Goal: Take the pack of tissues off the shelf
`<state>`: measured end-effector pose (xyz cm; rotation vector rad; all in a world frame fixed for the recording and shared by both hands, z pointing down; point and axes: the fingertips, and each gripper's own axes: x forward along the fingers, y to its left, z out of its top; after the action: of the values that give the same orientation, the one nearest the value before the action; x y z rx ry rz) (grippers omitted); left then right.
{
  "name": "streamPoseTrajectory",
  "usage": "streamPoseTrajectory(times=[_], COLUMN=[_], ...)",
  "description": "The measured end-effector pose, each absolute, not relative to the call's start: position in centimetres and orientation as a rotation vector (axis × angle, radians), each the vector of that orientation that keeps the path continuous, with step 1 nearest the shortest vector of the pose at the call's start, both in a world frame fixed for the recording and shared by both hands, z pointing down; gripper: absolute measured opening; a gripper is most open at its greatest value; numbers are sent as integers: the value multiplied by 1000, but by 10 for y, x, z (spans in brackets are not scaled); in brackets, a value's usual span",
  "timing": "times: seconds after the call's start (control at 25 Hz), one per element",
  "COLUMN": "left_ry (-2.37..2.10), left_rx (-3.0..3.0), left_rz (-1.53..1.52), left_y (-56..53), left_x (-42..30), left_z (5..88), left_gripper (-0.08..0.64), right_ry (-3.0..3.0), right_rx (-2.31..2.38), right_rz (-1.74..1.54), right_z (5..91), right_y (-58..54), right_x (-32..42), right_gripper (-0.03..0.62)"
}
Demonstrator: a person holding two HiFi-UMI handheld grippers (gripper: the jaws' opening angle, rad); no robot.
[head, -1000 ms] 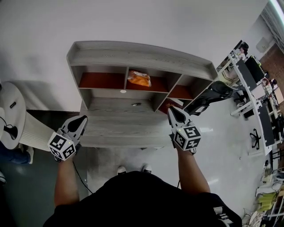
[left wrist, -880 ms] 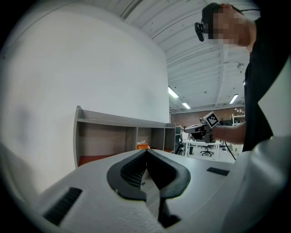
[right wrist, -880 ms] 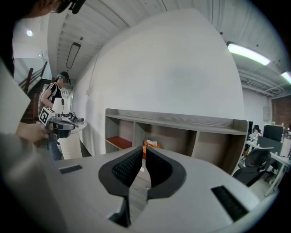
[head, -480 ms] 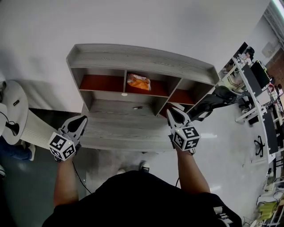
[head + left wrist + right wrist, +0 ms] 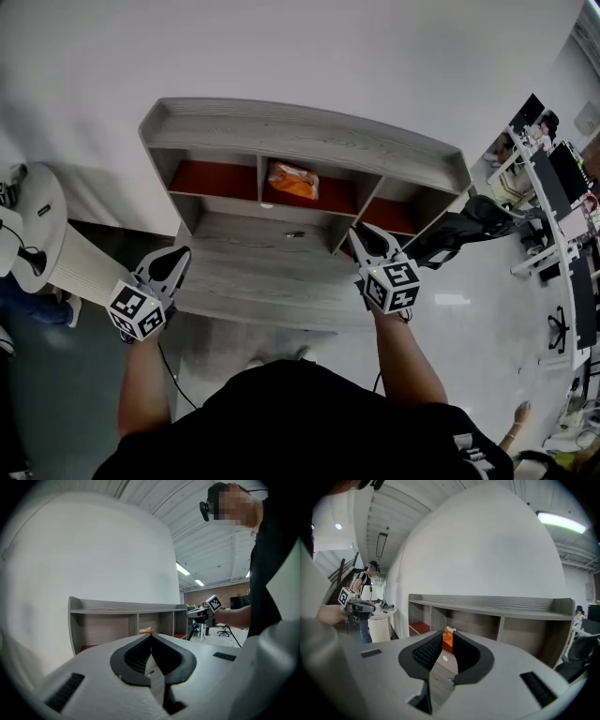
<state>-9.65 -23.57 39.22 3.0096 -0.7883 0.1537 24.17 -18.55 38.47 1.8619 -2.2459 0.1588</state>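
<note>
Now the pack of tissues [image 5: 293, 181] lies in the shelf's [image 5: 300, 136] middle compartment. Jaws of the right gripper [image 5: 362, 234] have just been opening, narrow and empty; those of the left gripper [image 5: 177, 255] meet.

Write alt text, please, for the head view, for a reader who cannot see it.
An orange pack of tissues lies in the middle compartment of a grey shelf unit against a white wall. From above, a person holds the left gripper and right gripper before it, both empty, the right's jaws having just been opening.
</note>
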Motion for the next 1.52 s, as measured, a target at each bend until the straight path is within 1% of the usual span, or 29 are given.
streamPoseTrajectory(times=[0.16,0.4,0.76,1.08,1.36,1.52], left_ry=[-823,-883,-1041,-1168,-1212,-1225], left_rx=[2992,2951,2850,2739,2703,2701], left_rz=[162,181,222,258,279,279], left_y=[-237,-240,-240,-236,-240,-238], left_x=[-92,-96,-123,-150,-144,-146], left_z=[394,401,416,441,442,442], left_gripper=[17,17,17,17,17,17], right_ry=[-2252,-2240,-2230,-2132,-2087,-2059], right_rx=[1822,1754,1638,1564,1472,1432], right_rz=[164,160,191,142,90,63], right_z=[393,411,457,490,510,517], right_y=[-204,-249,-317,-375,-416,-429], right_x=[248,248,231,235,233,233], right_gripper=[79,119,158,237,276,282])
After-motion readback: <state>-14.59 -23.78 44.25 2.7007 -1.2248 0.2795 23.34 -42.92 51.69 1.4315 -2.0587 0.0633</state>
